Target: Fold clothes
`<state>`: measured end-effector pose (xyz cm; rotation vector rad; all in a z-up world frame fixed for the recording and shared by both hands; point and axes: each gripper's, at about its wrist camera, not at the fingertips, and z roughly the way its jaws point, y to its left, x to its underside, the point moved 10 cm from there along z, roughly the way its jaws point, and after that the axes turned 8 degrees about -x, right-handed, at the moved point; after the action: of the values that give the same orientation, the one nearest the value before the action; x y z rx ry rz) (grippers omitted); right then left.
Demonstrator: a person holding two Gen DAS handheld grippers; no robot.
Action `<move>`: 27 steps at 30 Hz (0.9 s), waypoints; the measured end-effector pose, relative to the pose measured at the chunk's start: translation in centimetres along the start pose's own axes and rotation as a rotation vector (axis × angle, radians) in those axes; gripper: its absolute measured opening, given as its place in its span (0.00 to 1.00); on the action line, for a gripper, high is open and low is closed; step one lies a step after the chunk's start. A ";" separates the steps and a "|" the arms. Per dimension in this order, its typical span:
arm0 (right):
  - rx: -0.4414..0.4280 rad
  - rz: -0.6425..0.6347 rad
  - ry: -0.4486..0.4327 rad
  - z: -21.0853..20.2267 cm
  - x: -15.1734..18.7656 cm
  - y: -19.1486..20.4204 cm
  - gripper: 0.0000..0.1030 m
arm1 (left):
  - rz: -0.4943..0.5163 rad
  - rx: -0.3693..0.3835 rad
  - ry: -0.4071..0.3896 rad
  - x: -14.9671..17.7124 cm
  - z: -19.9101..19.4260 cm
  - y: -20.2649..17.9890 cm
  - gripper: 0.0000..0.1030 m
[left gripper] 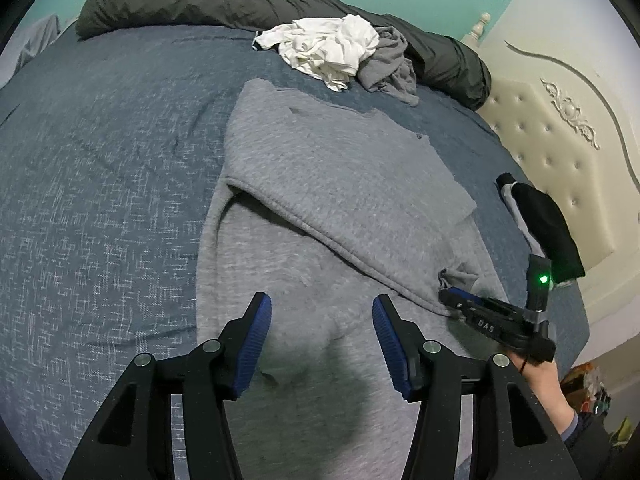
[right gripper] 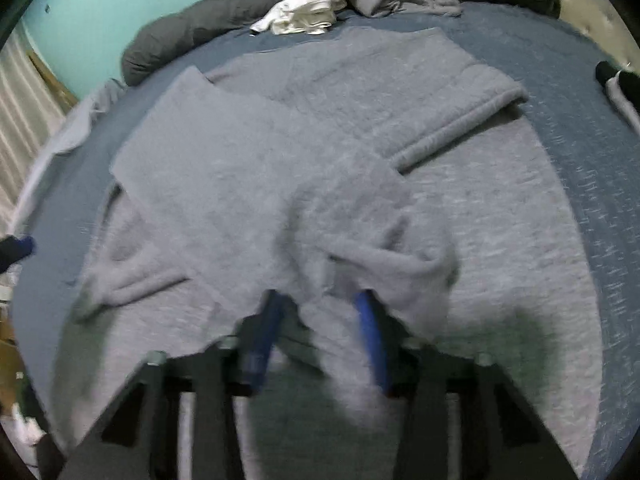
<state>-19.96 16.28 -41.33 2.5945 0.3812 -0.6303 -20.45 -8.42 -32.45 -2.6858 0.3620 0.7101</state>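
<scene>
Crowding the bed's point(left gripper: 100, 168) far edge are crumpled white clothes point(left gripper: 324, 48) and a dark bolster point(left gripper: 200, 0). Left gripper point(left gripper: 322, 340) gapes wide over the nubby grey sweater point(left gripper: 320, 184); right gripper point(right gripper: 320, 320) pinches its sleeve.

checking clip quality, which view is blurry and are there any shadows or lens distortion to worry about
Left wrist view: sharp; fisheye bends the bed edges; the open left gripper casts a dark shadow on the grey sweater. Right wrist view: motion-blurred throughout, the right gripper smeared with sweater cloth bunched between its fingers; a dark shadow lies on the cloth beside it.

bare blue bedspread point(left gripper: 100, 184) left of grey sweater point(left gripper: 320, 184), clothes pile point(left gripper: 340, 50) beyond
</scene>
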 end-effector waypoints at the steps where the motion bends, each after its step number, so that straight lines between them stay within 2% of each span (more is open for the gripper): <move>1: -0.005 0.011 -0.005 -0.1 0.1 -0.3 0.10 | -0.004 -0.001 0.000 0.0 0.0 0.3 0.56; 2: -0.024 0.029 -0.012 -0.3 0.1 -0.5 0.05 | -0.009 -0.003 0.001 0.1 0.0 0.6 0.56; 4: -0.061 0.064 -0.027 -0.8 0.1 -1.0 0.04 | -0.021 -0.003 0.002 0.2 0.0 1.0 0.56; 10: -0.099 0.154 -0.141 -5.7 0.2 -3.3 0.03 | -0.037 0.005 -0.005 0.3 -0.4 1.1 0.56; 14: -0.106 0.196 -0.187 -8.7 0.6 -5.0 0.03 | -0.041 0.018 -0.006 0.0 -0.2 0.1 0.56; 19: -0.085 0.262 -0.200 -10.4 2.1 -7.3 0.03 | -0.046 0.035 -0.007 -0.2 -0.1 -1.0 0.56; 24: -0.104 0.380 -0.168 -10.0 4.3 -9.3 0.03 | -0.045 0.044 -0.006 -0.5 0.2 -2.2 0.56; 27: -0.122 0.428 -0.182 -10.8 4.7 -10.4 0.03 | -0.032 0.040 0.000 -0.7 0.7 -2.8 0.56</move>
<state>-15.64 31.16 -38.63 2.3698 -0.1851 -0.6556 -20.39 -5.54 -31.94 -2.6477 0.3288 0.6857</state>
